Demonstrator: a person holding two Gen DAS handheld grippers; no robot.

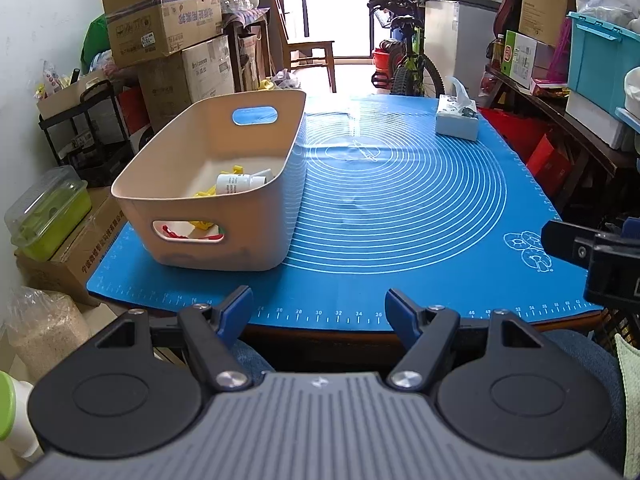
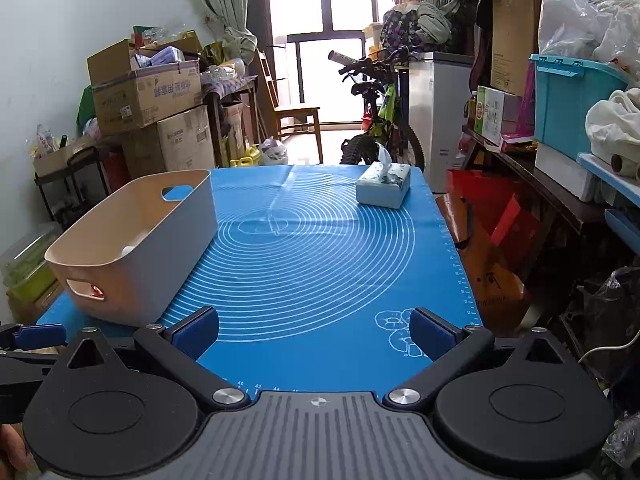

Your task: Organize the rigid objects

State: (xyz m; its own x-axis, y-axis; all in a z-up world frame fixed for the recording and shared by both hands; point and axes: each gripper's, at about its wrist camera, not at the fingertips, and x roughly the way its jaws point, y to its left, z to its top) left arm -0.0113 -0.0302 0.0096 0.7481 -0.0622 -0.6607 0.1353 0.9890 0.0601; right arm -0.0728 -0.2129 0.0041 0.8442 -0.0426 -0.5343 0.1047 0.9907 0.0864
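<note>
A beige plastic bin with cut-out handles stands on the left of the blue mat. Inside it lie a white bottle, yellow pieces and a red piece seen through the handle hole. The bin also shows in the right wrist view. My left gripper is open and empty, held at the mat's front edge. My right gripper is open and empty over the mat's front right part; it also shows at the right edge of the left wrist view.
A white tissue box sits at the far right of the mat. Stacked cardboard boxes and a black cart stand left of the table. A bicycle, a chair and shelves with a teal crate lie beyond and right.
</note>
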